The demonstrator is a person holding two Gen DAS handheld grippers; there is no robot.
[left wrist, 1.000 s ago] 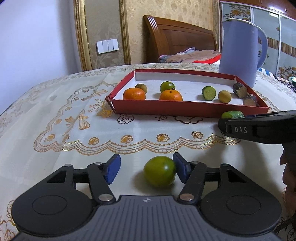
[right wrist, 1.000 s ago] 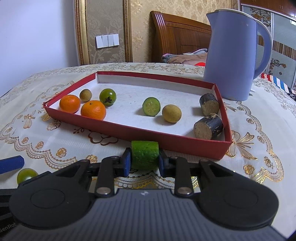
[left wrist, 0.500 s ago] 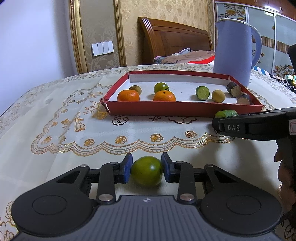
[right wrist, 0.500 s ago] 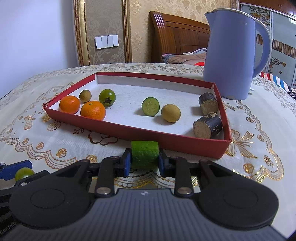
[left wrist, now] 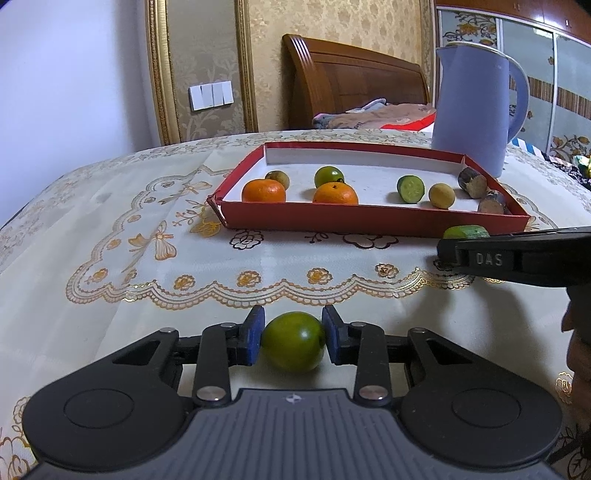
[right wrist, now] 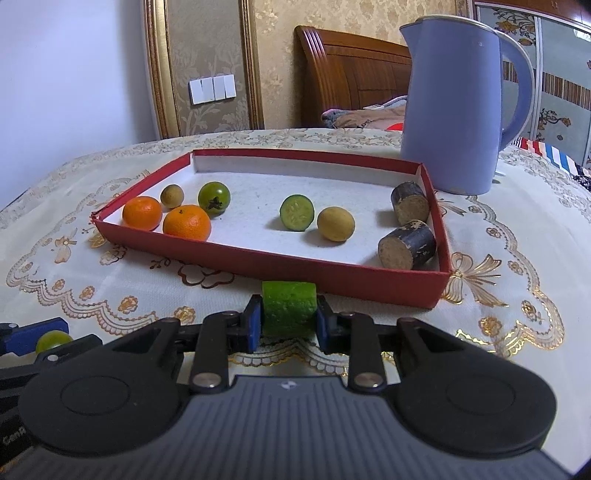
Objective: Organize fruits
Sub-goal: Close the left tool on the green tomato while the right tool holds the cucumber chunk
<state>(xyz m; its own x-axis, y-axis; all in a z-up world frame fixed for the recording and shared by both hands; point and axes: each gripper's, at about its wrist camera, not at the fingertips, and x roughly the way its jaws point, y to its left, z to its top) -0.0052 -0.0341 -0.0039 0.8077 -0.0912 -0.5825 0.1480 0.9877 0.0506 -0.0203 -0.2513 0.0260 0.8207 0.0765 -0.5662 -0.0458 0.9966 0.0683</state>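
Across the embroidered cream tabletop (left wrist: 110, 295), a round green fruit (left wrist: 293, 345) is clamped by the left gripper (left wrist: 293, 341) and a green cucumber chunk (right wrist: 290, 308) by the right gripper (right wrist: 290, 325), so lifting toward the red cardboard tray (right wrist: 332, 275) at twelve o'clock is judged next.

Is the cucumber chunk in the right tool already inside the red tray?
No, the right tool holds the cucumber chunk over the tablecloth, outside the red tray front wall.

Home bedroom: wooden headboard (left wrist: 354, 79), rumpled bedding (left wrist: 373, 116), damask wallpaper (left wrist: 332, 18), embroidered tablecloth (left wrist: 147, 236)
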